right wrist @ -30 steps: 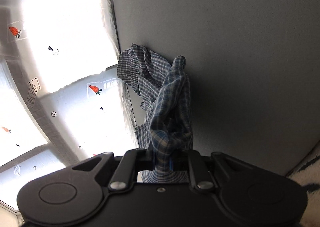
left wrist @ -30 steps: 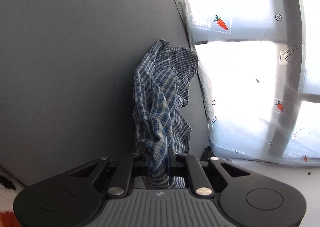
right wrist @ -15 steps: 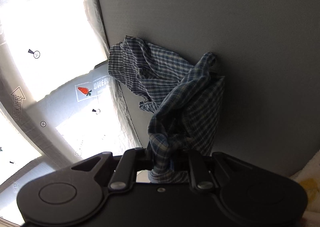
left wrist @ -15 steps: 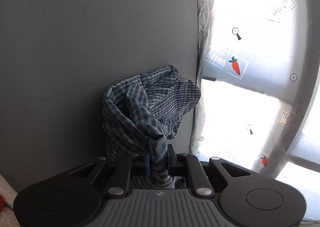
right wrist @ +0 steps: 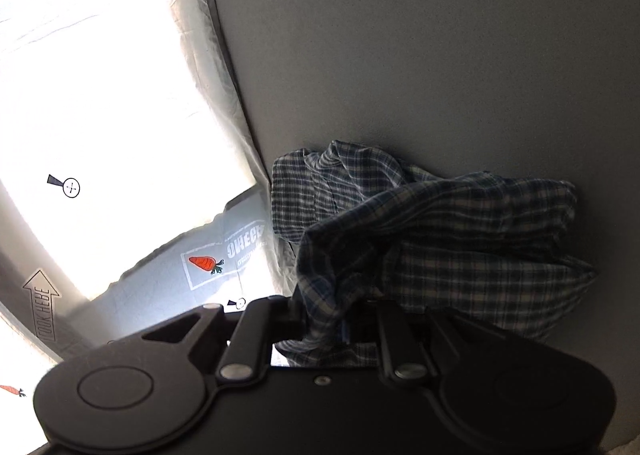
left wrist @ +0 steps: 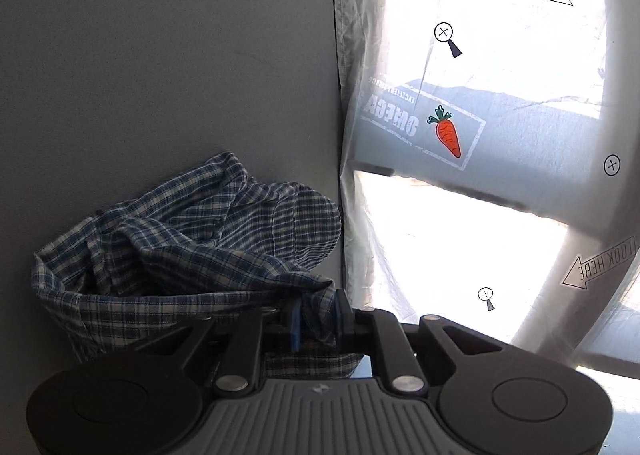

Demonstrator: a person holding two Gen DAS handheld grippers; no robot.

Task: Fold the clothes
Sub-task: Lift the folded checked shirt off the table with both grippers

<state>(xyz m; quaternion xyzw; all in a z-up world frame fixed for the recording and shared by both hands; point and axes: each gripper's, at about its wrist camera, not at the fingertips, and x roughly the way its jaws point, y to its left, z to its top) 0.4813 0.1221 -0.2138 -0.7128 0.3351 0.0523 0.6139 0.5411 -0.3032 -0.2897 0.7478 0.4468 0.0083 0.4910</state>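
Left wrist view: my left hand-held gripper [left wrist: 316, 315] points slightly down toward the grey surface [left wrist: 160, 75], jaws narrow and clamped on a bunched edge of the plaid shirt [left wrist: 192, 239]. The blue pads [left wrist: 295, 321] show at either side of the pinched fold. The rest of the shirt lies crumpled on the surface, ahead and to the left of the gripper, near the surface's edge. A printed sheet [left wrist: 460, 127] with a carrot hangs beyond that edge.

Right wrist view: my right hand-held gripper [right wrist: 340, 319] also angles slightly down, jaws narrow, gripping another bunched part of the shirt [right wrist: 440, 239]. Cloth spreads ahead and right over the surface [right wrist: 400, 55]; sheet [right wrist: 120, 95] to the left.
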